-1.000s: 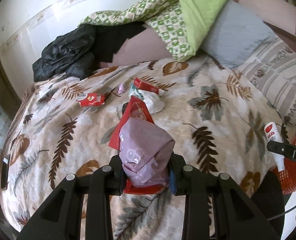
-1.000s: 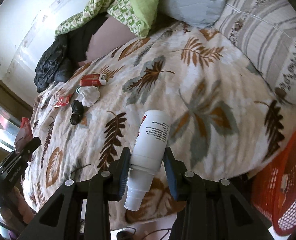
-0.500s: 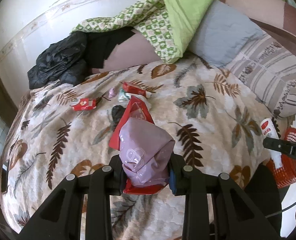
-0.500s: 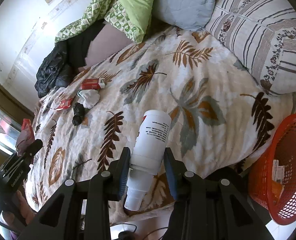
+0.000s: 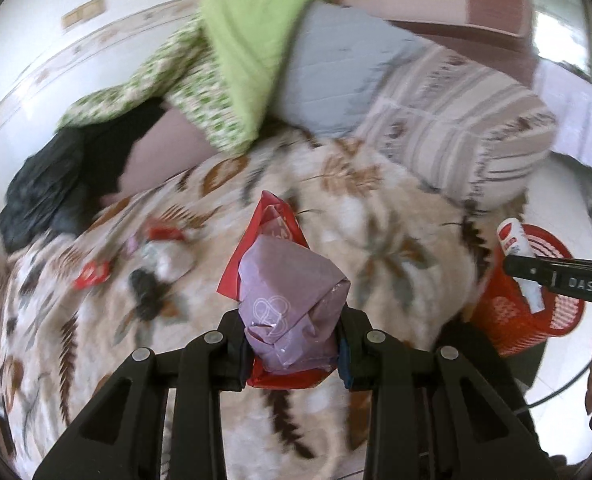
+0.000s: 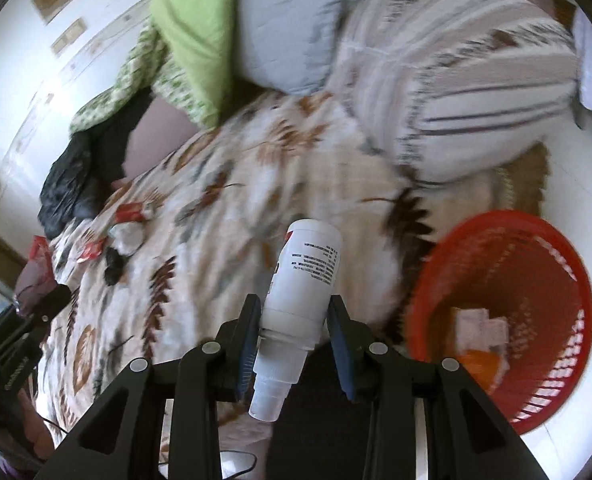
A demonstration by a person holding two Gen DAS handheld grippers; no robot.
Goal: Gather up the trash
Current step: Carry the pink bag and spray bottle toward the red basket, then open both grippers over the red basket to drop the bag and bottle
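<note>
Motion blur smears the leaf-print bedspread [image 5: 376, 208] and the small litter [image 5: 164, 236] on it, so those scraps cannot be identified. The lilac packet [image 5: 292, 304] hides most of the red wrapper [image 5: 272, 220] behind it. Blurred pale scraps [image 6: 480, 328] in the red basket [image 6: 536, 264] are unreadable.

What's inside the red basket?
The red basket holds some white paper pieces and something orange near its bottom. The picture is blurred, so what they are is unclear, and anything under them is hidden.
</note>
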